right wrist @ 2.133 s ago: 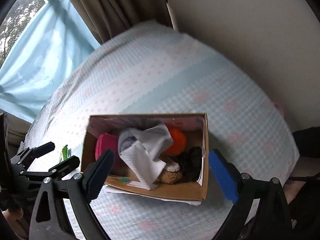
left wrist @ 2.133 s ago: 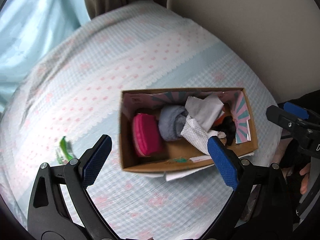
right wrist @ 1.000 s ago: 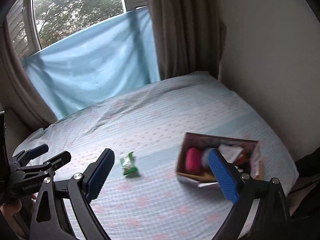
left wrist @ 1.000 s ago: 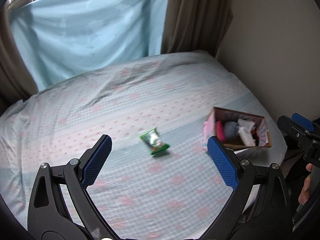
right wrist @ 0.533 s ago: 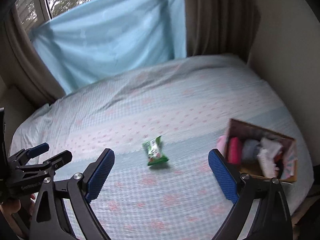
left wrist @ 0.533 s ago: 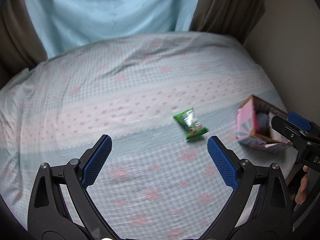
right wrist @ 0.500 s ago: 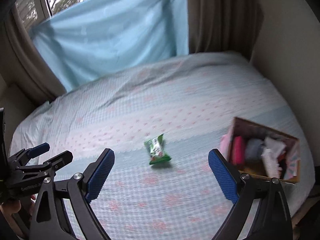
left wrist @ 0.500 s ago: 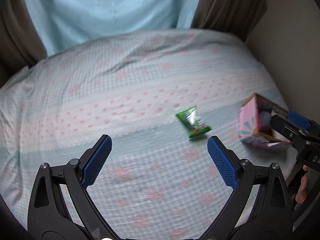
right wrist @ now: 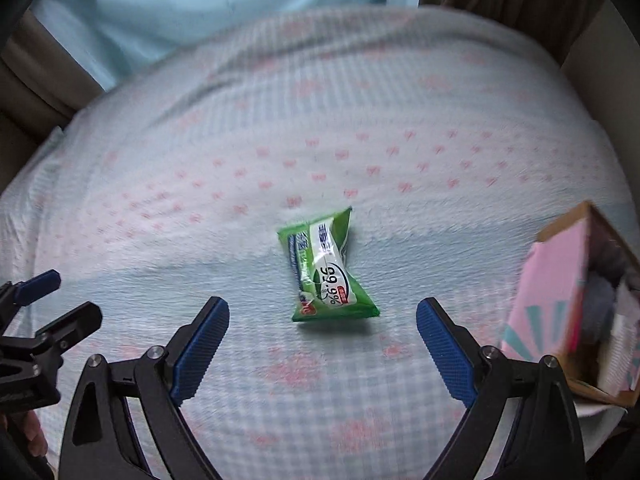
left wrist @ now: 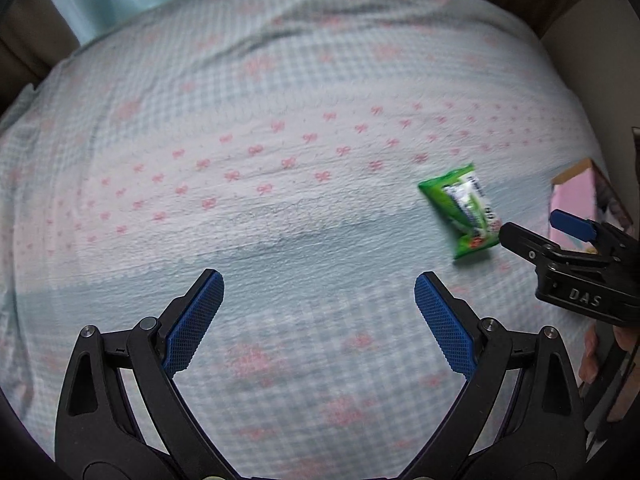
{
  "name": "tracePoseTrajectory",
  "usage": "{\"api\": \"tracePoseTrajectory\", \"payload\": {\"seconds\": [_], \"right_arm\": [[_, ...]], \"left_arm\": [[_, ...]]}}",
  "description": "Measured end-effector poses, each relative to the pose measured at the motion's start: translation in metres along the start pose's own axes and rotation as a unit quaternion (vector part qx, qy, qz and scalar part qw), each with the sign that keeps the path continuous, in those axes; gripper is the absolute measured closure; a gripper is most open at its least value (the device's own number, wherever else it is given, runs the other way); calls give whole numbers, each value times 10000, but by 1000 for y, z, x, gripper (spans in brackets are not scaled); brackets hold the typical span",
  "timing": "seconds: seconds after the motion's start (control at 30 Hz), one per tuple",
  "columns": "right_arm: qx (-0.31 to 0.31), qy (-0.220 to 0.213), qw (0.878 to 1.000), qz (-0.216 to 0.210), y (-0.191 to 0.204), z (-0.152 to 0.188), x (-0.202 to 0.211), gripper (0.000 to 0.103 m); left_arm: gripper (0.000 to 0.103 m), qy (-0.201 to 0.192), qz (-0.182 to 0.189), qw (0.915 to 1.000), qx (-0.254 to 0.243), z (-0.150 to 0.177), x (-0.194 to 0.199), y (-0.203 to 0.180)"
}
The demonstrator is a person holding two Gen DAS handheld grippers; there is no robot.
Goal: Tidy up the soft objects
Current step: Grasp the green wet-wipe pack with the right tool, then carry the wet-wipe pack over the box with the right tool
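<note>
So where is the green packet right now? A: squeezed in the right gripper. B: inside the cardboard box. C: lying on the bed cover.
C: the green packet lies flat on the bed cover, ahead of the open right gripper and apart from the cardboard box.

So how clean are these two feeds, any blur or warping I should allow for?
Left wrist view: green packet smeared by motion blur, bedspread bulging from fisheye. Right wrist view: the packet's "99.9%" print is readable, but the box at the edge is blurred and stretched.
</note>
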State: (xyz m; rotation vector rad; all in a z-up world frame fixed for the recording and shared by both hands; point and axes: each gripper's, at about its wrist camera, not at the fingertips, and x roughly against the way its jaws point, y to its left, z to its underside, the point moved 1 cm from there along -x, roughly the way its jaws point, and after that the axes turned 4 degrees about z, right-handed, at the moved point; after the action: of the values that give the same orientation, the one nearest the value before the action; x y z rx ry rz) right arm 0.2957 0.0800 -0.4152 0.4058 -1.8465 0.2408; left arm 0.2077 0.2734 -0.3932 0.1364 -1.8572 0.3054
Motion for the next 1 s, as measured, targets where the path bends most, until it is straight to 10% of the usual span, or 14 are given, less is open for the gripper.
{"api": "tracePoseTrajectory", "payload": {"seconds": [0.47,1.0], "right_arm": [[607,666,9959,122,17,-16,-88,47],[562,316,9978,140,28,0,-56,67]], "left_arm": [[7,525,35,9985,-152,-12,-62,-4],[7,346,-2,9992,-222,0,-21,-10]]}}
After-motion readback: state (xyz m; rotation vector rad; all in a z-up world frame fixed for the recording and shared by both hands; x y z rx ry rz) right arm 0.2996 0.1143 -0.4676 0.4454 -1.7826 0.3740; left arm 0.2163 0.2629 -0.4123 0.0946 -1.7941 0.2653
